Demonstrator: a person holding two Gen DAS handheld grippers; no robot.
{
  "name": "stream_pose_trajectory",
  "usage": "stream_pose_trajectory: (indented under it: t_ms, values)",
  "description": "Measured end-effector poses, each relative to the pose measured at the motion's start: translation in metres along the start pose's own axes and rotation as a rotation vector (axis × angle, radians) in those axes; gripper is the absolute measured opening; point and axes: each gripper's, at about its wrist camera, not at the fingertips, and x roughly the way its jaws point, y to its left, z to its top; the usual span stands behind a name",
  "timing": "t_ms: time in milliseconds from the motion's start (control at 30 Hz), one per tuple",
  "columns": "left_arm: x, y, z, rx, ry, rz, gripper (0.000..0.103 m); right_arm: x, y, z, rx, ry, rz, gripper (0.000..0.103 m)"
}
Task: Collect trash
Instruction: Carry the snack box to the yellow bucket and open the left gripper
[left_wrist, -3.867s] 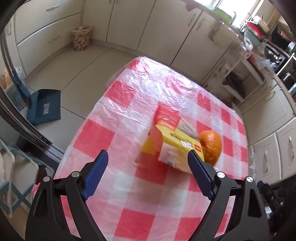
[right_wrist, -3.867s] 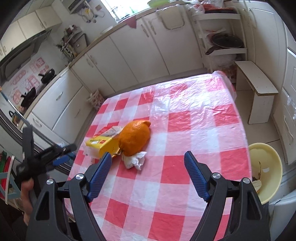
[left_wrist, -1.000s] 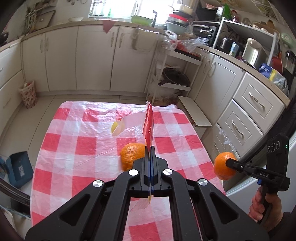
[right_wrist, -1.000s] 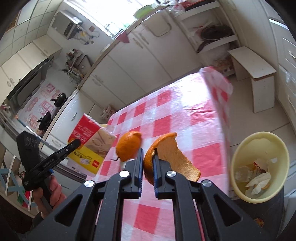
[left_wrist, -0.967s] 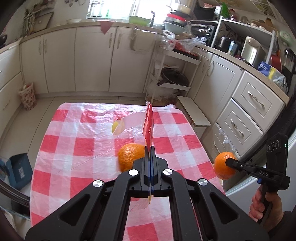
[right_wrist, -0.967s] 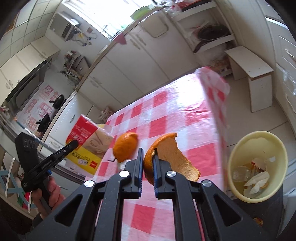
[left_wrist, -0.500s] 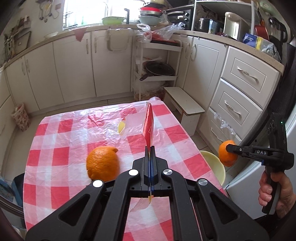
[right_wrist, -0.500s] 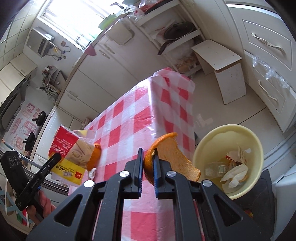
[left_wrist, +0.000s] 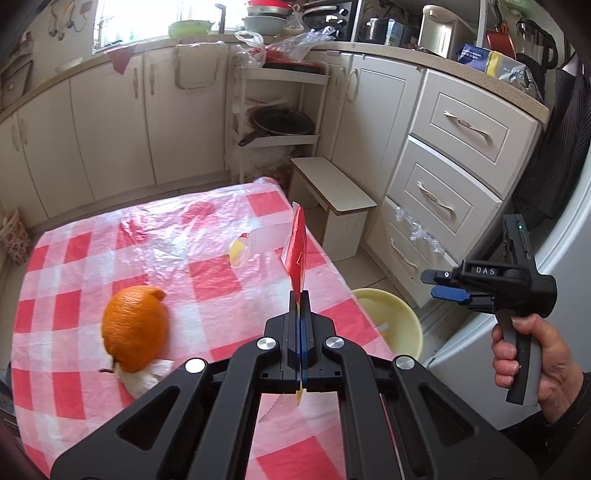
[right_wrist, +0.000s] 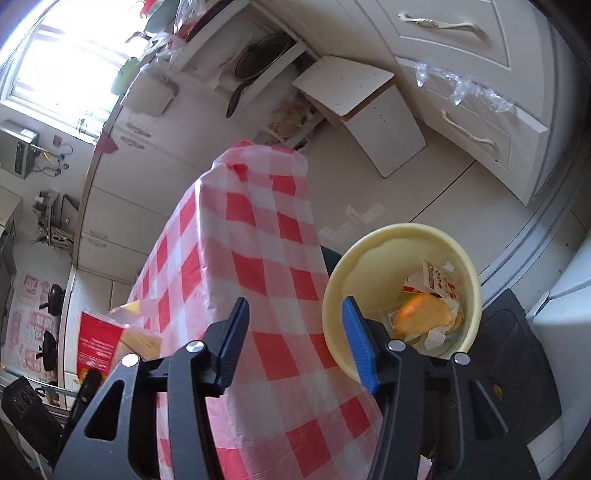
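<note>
My left gripper (left_wrist: 300, 295) is shut on a red and yellow snack bag (left_wrist: 297, 254) and holds it edge-on above the checked table (left_wrist: 110, 251). The bag also shows in the right wrist view (right_wrist: 107, 339). An orange peel (left_wrist: 135, 326) lies on the table at the left, on a crumpled white tissue (left_wrist: 146, 374). My right gripper (right_wrist: 295, 328) is open and empty above the yellow trash bin (right_wrist: 343, 288), also seen in the left wrist view (left_wrist: 391, 317). A piece of orange peel (right_wrist: 424, 314) lies in the bin among wrappers.
A white step stool (left_wrist: 332, 184) stands on the floor past the table's far right corner. White drawers (left_wrist: 443, 177) line the right wall. A black mat (right_wrist: 517, 354) lies under the bin. A shelf rack with a pan (left_wrist: 280, 122) stands at the back.
My right gripper opened and let go of the orange peel piece, which now lies in the yellow bin. My left gripper with the bag swung right, toward the bin.
</note>
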Motion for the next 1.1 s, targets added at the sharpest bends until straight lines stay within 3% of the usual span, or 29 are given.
stream_pose_trajectory:
  t_ms: [167, 333, 433, 533, 633, 700, 767, 967, 1100]
  values:
    - [0.017, -0.019, 0.001, -0.059, 0.047, -0.126, 0.001, -0.026, 0.009, 0.006, -0.025, -0.067, 0.024, 0.055]
    - [0.046, -0.066, 0.001, -0.073, 0.088, -0.206, 0.001, -0.055, 0.021, 0.014, -0.075, -0.153, 0.038, 0.061]
    - [0.078, -0.094, 0.004, -0.102, 0.126, -0.225, 0.001, -0.069, 0.022, 0.019, -0.088, -0.201, 0.04, 0.062]
    - [0.118, -0.116, 0.003, -0.11, 0.195, -0.191, 0.001, -0.08, 0.017, 0.023, -0.066, -0.233, 0.054, 0.063]
    - [0.149, -0.126, -0.001, -0.128, 0.277, -0.166, 0.014, -0.085, 0.016, 0.025, -0.059, -0.236, 0.077, 0.063]
    - [0.153, -0.128, -0.002, -0.126, 0.283, -0.134, 0.04, -0.086, 0.017, 0.025, -0.055, -0.237, 0.092, 0.064]
    - [0.144, -0.129, -0.002, -0.121, 0.251, -0.112, 0.055, -0.087, 0.018, 0.026, -0.051, -0.236, 0.106, 0.065]
    - [0.103, -0.114, -0.001, -0.046, 0.194, 0.002, 0.071, -0.087, 0.028, 0.025, -0.051, -0.224, 0.141, 0.067]
    - [0.053, -0.07, -0.003, -0.037, 0.124, 0.113, 0.081, -0.083, 0.041, 0.019, -0.065, -0.214, 0.156, 0.069]
